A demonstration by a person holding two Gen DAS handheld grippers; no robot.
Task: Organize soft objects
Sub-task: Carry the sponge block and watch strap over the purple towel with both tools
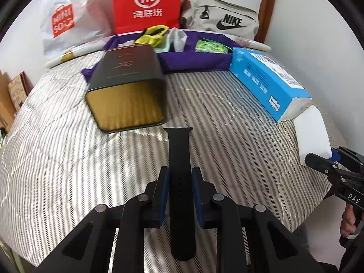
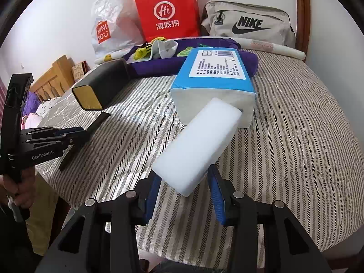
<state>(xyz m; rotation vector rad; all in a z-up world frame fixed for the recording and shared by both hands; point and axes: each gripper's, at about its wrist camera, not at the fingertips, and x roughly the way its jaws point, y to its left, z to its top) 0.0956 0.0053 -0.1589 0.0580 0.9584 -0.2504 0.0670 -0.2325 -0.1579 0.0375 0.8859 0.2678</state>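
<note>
A black watch strap (image 1: 179, 150) stands upright between the blue pads of my left gripper (image 1: 180, 178), which is shut on it over the striped bedcover (image 1: 68, 150). In the right wrist view the same gripper (image 2: 85, 134) is at the left with the strap (image 2: 100, 120) sticking out. My right gripper (image 2: 185, 186) is shut on the near end of a white foam block (image 2: 198, 141), whose far end touches a blue tissue pack (image 2: 216, 72). The left wrist view shows that block (image 1: 314, 132) and the right gripper (image 1: 329, 159) at the right edge.
A black and gold box (image 1: 129, 86) lies on its side mid-bed. Behind it a purple fabric tray (image 1: 193, 60) holds yellow-green and white items. A red paper bag (image 1: 146, 2), a white plastic bag (image 1: 68, 20) and a beige Nike bag (image 1: 223, 18) line the wall.
</note>
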